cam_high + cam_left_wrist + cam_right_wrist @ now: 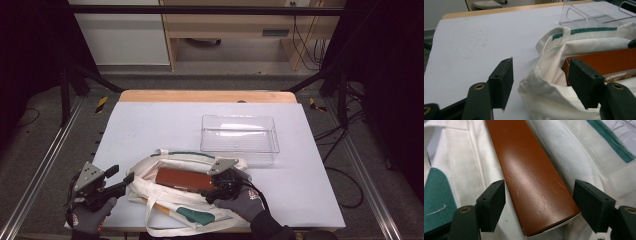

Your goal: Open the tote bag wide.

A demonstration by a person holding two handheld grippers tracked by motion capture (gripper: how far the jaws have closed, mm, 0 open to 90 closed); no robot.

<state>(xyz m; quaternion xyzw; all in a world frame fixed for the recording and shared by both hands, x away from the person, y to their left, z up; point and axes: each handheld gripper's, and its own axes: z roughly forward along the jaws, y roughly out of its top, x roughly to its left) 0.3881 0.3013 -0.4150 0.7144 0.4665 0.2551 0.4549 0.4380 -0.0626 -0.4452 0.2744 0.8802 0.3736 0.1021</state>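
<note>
A white cloth tote bag (172,197) with green trim lies at the table's near edge. A long brown box (184,179) rests in its mouth. My left gripper (125,183) is open at the bag's left end, its jaws either side of the bag's rim (541,85). The brown box (604,62) sits just behind the right jaw. My right gripper (212,192) is open at the box's right end. In the right gripper view its jaws straddle the near end of the brown box (534,182) without touching it, over the white cloth (579,155).
A clear plastic bin (239,136) stands empty behind the bag, right of centre; its corner (594,17) shows in the left gripper view. The table's white sheet (150,125) runs bare to the far wooden edge. Dark frame posts flank the table.
</note>
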